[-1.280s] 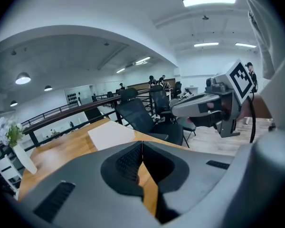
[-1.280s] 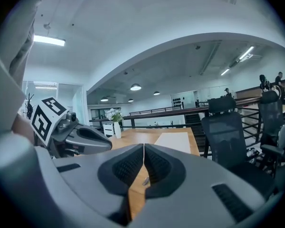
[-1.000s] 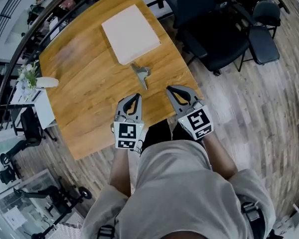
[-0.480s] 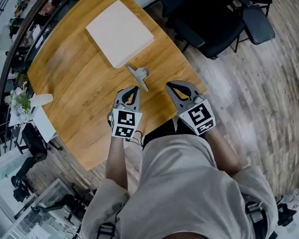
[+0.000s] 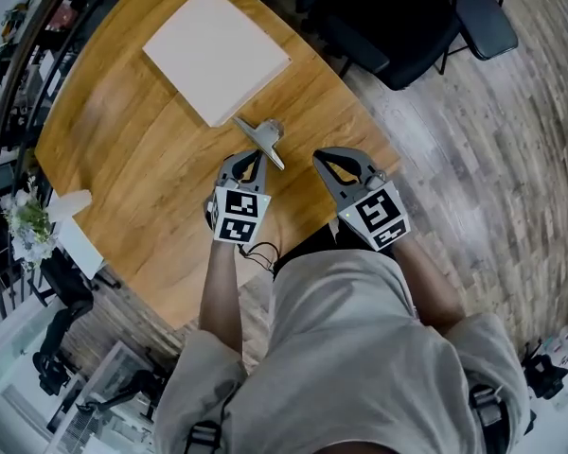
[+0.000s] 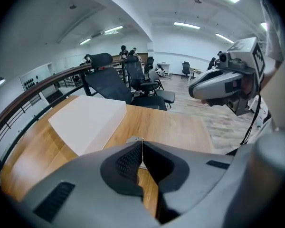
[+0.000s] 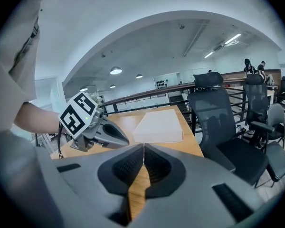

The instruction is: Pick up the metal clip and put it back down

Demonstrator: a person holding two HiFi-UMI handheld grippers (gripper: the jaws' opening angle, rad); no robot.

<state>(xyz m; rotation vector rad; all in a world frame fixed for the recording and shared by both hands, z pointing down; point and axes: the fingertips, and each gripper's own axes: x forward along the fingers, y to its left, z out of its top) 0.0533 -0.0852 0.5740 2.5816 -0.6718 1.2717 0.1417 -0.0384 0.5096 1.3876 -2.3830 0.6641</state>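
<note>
While both tools sit low over the near edge of the curved, orange-brown wooden tabletop [image 5: 142, 159], the small silver-grey metal clip [image 5: 262, 140] lies flat on the wood just ahead of them, close beside the near corner of the flat white rectangular box [image 5: 213, 50] but not clearly touching it. In the head view its long axis runs diagonally, from the upper left by the box down to the lower right, with a broader part near the middle. The left tool [image 5: 250, 157] is the nearer one: its tips sit just short of the clip's lower end and slightly to its left, so the clip lies forward and a little to the right of it, and the left gripper view shows the clip peeking out just past the tips. The right tool [image 5: 321, 155] stands further off, to the clip's right. Both tools have their jaws pressed together with nothing between them, so as I judge it the left one must open before it can straddle the clip across its narrow width
</note>
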